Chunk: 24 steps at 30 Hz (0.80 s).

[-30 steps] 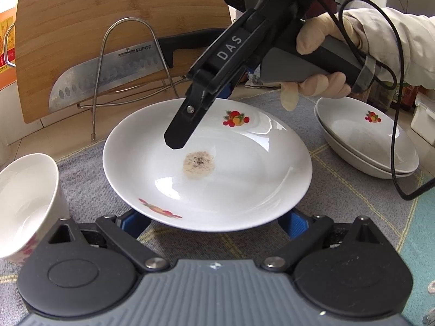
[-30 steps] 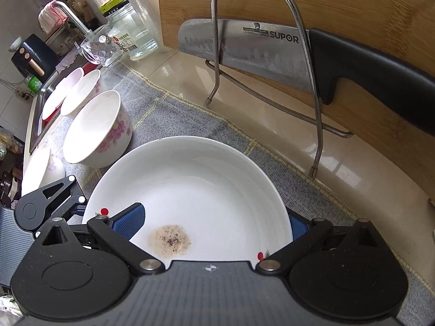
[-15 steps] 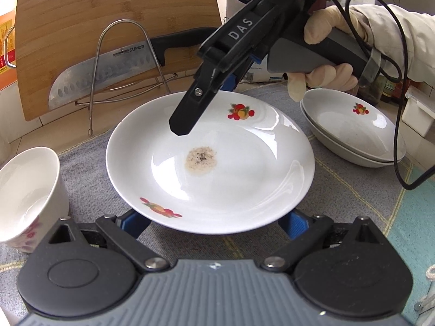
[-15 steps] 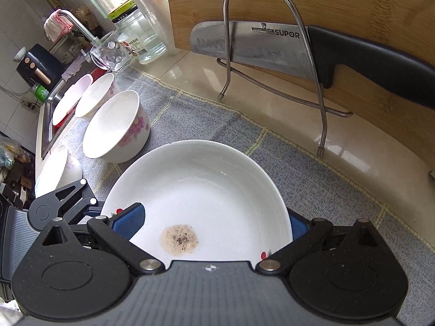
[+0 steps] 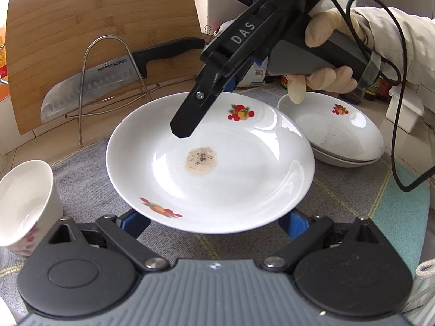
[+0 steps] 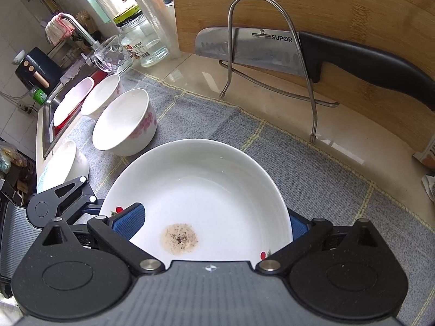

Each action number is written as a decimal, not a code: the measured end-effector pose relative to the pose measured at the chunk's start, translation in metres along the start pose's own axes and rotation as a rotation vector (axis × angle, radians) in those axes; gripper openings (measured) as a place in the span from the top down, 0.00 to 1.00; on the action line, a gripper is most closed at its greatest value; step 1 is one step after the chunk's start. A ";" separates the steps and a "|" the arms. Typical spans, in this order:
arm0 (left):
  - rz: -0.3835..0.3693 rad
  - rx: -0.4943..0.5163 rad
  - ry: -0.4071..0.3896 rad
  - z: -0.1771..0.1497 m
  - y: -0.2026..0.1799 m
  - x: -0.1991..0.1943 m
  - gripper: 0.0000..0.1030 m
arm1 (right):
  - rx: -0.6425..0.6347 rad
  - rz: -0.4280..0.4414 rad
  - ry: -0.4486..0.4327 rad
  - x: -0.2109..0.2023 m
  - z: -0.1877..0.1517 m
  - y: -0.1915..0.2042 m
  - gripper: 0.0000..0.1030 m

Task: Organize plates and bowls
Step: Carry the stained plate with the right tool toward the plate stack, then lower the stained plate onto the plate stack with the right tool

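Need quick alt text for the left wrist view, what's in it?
A white plate with a brown speckled stain sits over the grey mat, the right gripper above it. Stacked plates sit right, a bowl left.

Plate (image 5: 244,168) near rim hides both left gripper (image 5: 214,221) finger pads, contact unreadable. Right gripper (image 6: 209,222) right pad mostly behind the plate rim. Knife (image 6: 272,51) handle cut by frame edge. Lower plate of the stack (image 5: 345,160) shows only its rim. Jar (image 6: 141,43) label too small to read.
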State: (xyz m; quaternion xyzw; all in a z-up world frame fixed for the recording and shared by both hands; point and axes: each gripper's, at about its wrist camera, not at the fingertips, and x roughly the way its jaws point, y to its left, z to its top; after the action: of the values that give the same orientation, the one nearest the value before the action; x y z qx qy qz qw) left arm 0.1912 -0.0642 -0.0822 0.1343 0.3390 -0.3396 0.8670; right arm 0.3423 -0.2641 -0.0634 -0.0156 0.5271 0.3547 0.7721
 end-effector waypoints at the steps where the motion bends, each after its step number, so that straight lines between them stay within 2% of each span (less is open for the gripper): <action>1: -0.004 0.004 0.001 0.001 -0.002 -0.001 0.05 | 0.005 -0.001 -0.003 -0.002 -0.002 0.000 0.00; 24: -0.099 0.077 0.033 0.017 -0.027 -0.008 0.05 | 0.092 -0.037 -0.044 -0.040 -0.051 0.005 0.00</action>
State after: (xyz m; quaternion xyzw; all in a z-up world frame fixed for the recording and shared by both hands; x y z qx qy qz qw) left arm 0.1771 -0.0878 -0.0641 0.1563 0.3462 -0.3924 0.8377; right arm 0.2902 -0.3020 -0.0511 0.0181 0.5253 0.3159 0.7899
